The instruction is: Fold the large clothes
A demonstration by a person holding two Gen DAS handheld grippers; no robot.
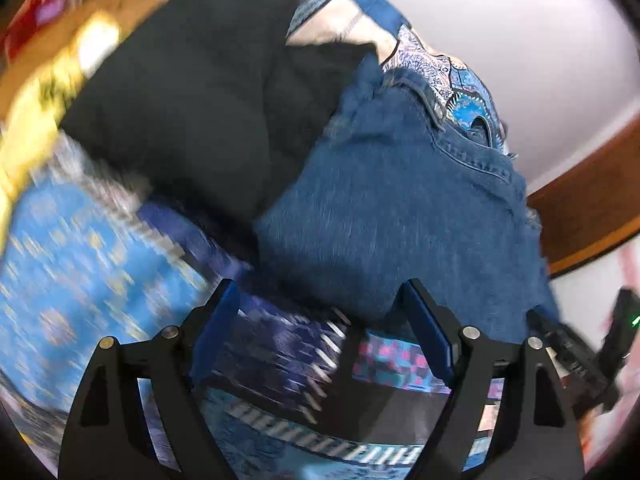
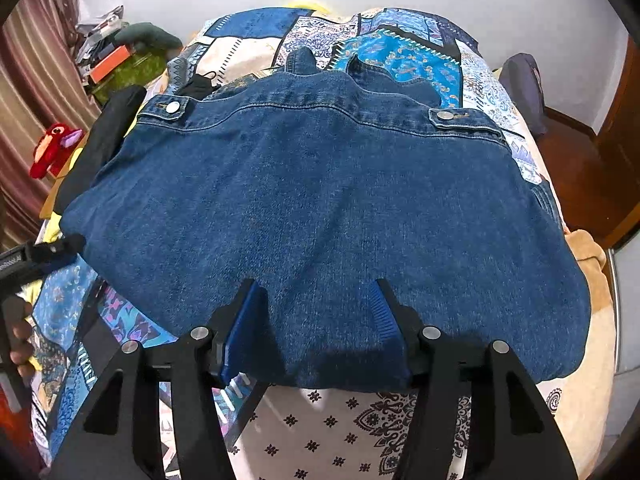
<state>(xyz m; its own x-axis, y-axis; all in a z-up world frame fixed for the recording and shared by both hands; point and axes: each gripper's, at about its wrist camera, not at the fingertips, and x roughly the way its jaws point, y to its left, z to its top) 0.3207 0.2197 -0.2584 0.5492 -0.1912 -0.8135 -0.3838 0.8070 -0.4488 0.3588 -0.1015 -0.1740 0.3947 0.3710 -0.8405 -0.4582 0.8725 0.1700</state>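
Observation:
A blue denim jacket [image 2: 320, 200] lies spread flat on the patchwork bedspread [image 2: 400, 56], waistband with two metal buttons at the far side. My right gripper [image 2: 316, 292] is open, its blue-padded fingers over the jacket's near edge, nothing between them. In the blurred left wrist view the jacket [image 1: 400, 208] is bunched at the right. My left gripper [image 1: 320, 292] is open and empty, just short of the denim edge, above the bedspread [image 1: 80, 264]. The left gripper also shows at the left edge of the right wrist view [image 2: 36, 256].
A black garment [image 1: 200, 92] lies beside the jacket and shows in the right wrist view [image 2: 104, 136]. A red plush toy [image 2: 54, 148] and piled items [image 2: 120, 60] sit left of the bed. A wooden door [image 2: 616, 152] stands right.

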